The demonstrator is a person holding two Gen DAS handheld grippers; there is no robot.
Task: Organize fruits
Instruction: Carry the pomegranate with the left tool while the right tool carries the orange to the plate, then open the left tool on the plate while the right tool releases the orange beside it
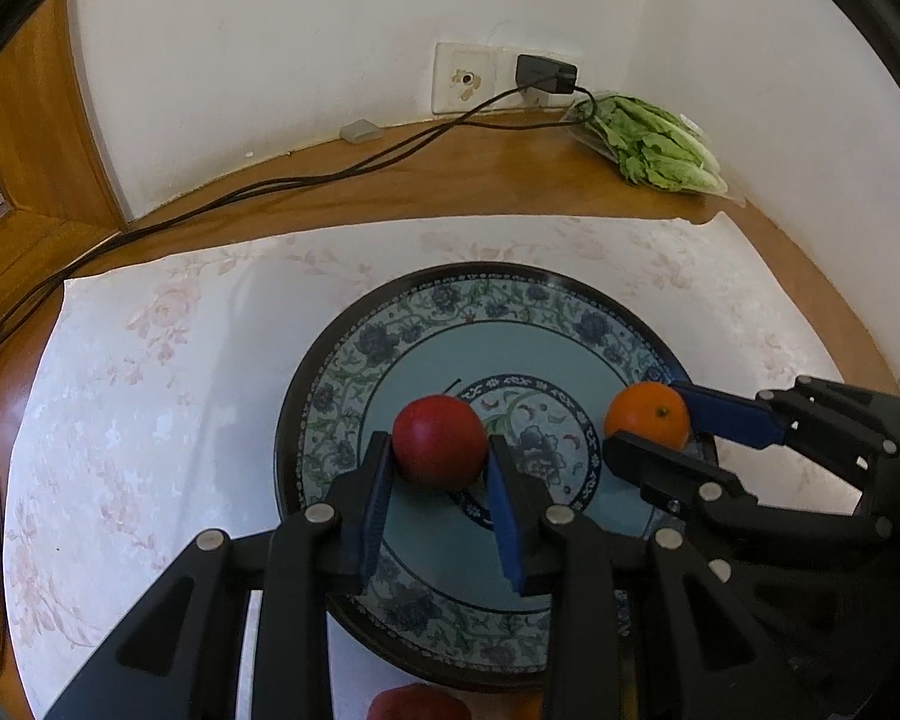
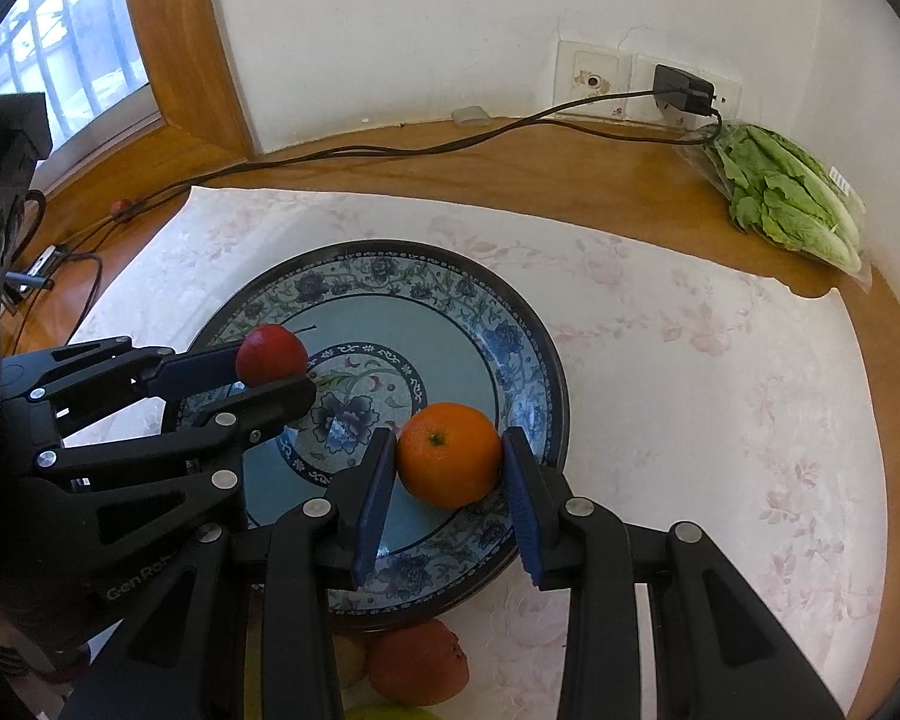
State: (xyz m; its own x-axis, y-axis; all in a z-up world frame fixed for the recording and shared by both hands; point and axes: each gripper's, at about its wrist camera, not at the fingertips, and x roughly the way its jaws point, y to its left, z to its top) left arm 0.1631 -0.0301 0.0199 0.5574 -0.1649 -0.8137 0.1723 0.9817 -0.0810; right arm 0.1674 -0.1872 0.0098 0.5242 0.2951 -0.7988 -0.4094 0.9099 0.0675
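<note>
A red apple (image 1: pixel 440 441) sits between the blue pads of the left hand-held gripper (image 1: pixel 438 468), which is closed on it from both sides, over the middle of the plate (image 1: pixel 390 324). An orange (image 2: pixel 448 453) is clamped the same way by the right hand-held gripper (image 2: pixel 450 468), above the plate's right side. Whether either fruit rests on the plate or hangs just above it is hard to tell. The two fruits are near each other but apart. More fruit (image 2: pixel 417 663) lies just beside the plate's near rim, partly hidden behind the fingers. The plate stands on a pale floral cloth (image 2: pixel 690 360) spread over the wooden tabletop (image 2: pixel 510 174). At the far right corner lies bagged lettuce (image 2: pixel 792 198), near a charger (image 2: pixel 684 90) plugged into the wall, its cable (image 2: pixel 330 159) trailing left across the wood.
</note>
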